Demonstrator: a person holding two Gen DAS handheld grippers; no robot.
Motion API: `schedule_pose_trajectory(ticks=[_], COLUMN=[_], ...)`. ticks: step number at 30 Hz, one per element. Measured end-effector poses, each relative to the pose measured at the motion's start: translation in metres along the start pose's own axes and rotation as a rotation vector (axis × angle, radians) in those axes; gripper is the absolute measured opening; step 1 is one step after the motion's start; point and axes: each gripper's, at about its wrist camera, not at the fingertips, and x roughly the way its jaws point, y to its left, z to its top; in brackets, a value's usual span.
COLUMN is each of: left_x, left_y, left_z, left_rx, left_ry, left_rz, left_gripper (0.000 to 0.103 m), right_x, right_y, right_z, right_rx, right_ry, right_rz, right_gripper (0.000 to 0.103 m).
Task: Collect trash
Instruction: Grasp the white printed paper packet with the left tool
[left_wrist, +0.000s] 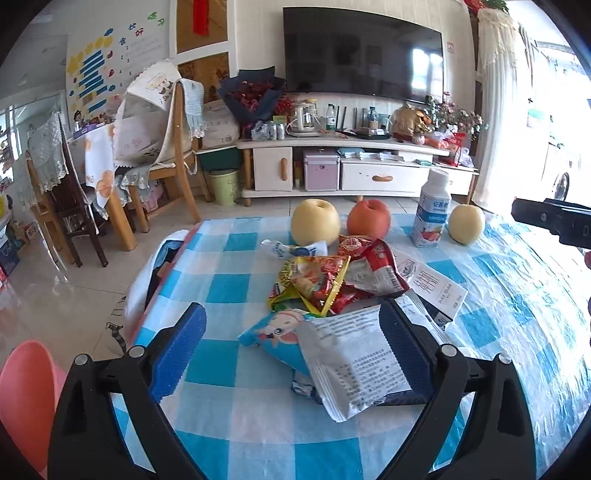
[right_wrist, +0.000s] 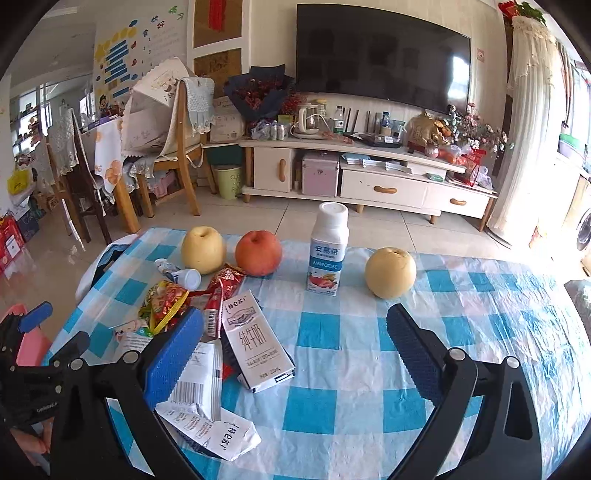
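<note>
1. Left gripper (left_wrist: 291, 341): jaws spread wide, straddling a blue-and-white snack wrapper (left_wrist: 343, 362) without gripping it.
2. Right gripper (right_wrist: 295, 341): jaws released, nothing held.
3. Wrapper pile (left_wrist: 332, 280) lies on the checked tablecloth (right_wrist: 351, 369), beside a milk carton (right_wrist: 255, 343).

Lighting: bright daylight from the window side, right of the television (right_wrist: 384, 55); that edge overexposed to white. Glare: reflections on television, sheen on plastic tablecloth (right_wrist: 498, 314). Shadows: soft, faint. Focus: sharp centrally. Distortion: strong fisheye curvature, black vignetted corners.
</note>
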Motion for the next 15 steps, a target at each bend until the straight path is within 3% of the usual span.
schedule_pose_trajectory(ticks=[6,12,15], left_x=[0.008,0.035,0.050], left_y=[-0.025,-0.068,-0.078], left_z=[-0.003,-0.015,-0.017], left_rx=[0.073,0.425,0.493], left_ry=[0.038,0.074,0.093], left_rz=[-0.076,-0.107,-0.127], left_gripper=[0.095,0.095,0.095], right_x=[0.020,0.032,0.034], right_y=[-0.007,0.005,0.004], right_z=[-0.005,-0.014,-0.017], right_rx=[0.011,-0.046,-0.051], right_ry=[0.077,0.136,0.157], right_rz=[0.030,0.056,0.061], right_gripper=[0.098,0.098,0.098])
